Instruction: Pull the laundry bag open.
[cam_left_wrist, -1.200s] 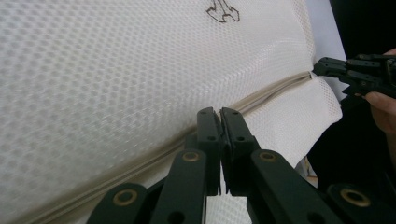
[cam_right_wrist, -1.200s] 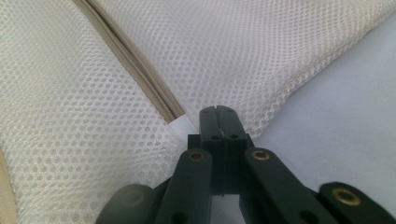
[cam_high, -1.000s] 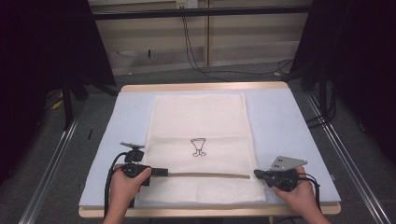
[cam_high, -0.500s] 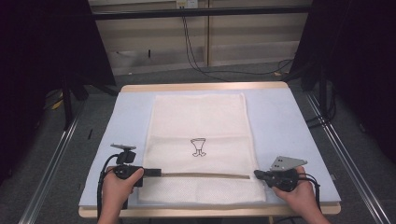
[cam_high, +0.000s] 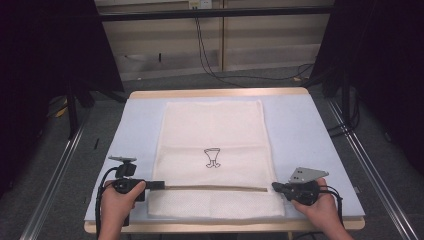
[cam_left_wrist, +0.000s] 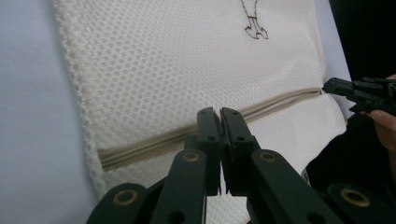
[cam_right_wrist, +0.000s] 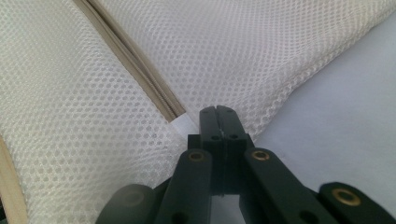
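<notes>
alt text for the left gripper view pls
The left gripper's two black jaws, closed together, sit over the beige zipper of a cream mesh bag lying on a pale blue surface. The right gripper touches the zipper's far end.

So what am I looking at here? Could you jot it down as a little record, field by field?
Surface: table with a pale blue cover
Main item: cream mesh bag, lying flat
Marking: small dark drawn figure on the bag
Zipper: tan zipper running across the bag near the person's edge
Left claw: jaws closed, at the zipper's left end
Right claw: jaws closed, at the bag's right edge by the zipper's end
Held by: a person's hands
</notes>
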